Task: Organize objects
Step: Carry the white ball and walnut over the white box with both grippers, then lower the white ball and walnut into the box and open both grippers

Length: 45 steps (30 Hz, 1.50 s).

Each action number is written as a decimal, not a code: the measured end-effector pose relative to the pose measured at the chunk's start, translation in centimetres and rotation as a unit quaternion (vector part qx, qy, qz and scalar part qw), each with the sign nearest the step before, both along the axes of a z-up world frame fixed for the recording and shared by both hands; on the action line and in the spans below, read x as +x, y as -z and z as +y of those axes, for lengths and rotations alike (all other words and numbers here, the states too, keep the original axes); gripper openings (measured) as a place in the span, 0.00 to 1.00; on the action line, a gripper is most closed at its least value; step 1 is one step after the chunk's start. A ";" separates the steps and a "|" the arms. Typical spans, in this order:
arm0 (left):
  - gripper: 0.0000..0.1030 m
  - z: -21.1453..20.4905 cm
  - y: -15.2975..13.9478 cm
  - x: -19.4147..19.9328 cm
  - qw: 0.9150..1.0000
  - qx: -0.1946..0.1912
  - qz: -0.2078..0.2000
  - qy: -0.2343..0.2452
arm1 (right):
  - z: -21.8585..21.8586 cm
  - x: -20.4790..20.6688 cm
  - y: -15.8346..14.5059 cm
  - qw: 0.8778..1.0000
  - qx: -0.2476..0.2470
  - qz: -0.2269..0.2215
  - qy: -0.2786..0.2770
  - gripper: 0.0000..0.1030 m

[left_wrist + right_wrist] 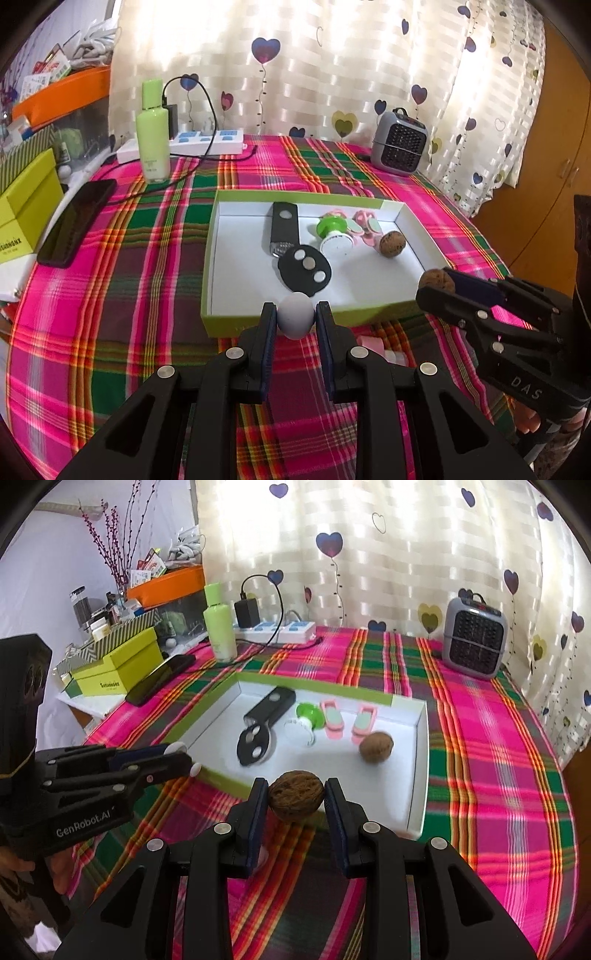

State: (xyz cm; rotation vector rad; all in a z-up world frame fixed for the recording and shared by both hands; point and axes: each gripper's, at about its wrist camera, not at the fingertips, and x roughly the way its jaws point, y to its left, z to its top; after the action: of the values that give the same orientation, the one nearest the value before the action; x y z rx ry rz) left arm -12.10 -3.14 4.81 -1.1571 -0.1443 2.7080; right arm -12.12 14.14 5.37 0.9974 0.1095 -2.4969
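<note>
**Operator A:** Status of both tools, please.

**Operator B:** The left hand-held gripper [295,314] is clamping a small grey-white egg-shaped ball [295,320] between its pads. The right hand-held gripper [296,794] is clamping a walnut [296,800]. Both loads are hanging over the plaid-covered worktop [498,775], just short of the near wall of the green-rimmed white box [218,236].

**Operator A:** What is lying in the box already?

**Operator B:** A second walnut [376,746], a black handled tool with a round head [304,273], a green-and-white stamp-like piece [334,236] and two pink clips [349,719].

**Operator A:** Main hazards from here?

**Operator B:** Three, as a judgement.
1. Slip. Both loads are rounded and hard, and the pads are gripping each one across a narrow band only. A tilt or a jolt is likely to squeeze either one out.
2. Rim strike. Both loads are sitting close to the level of the near wall in these views. Advancing without enough height is likely to knock a load loose or push the light cardboard box along the cloth.
3. Collision. The two tools are working side by side near the same edge, so converging on one spot is risking contact between them.

**Operator A:** And on release?

**Operator B:** Both loads are likely to roll. Dropping from height is risking a bounce over the low wall or a knock against the pink clips.
</note>
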 end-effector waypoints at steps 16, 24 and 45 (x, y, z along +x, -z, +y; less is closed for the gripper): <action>0.19 -0.8 0.4 -2.8 1.000 0.003 -0.005 -0.011 | -0.8 -3.5 0.8 1.000 -0.003 -0.017 -0.003 0.31; 0.19 -1.3 1.3 -4.9 1.000 0.004 -0.015 -0.016 | -0.9 -5.5 1.7 0.999 -0.002 -0.032 0.001 0.31; 0.19 -1.2 2.9 -7.4 0.999 0.002 -0.038 -0.015 | -1.9 -7.9 3.7 0.998 0.006 -0.068 -0.002 0.31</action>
State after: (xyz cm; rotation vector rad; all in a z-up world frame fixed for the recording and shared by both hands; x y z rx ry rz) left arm -19.54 -4.37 1.87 -1.2680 -0.1796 2.6896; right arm -20.02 12.23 1.65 1.1682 0.0842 -2.4188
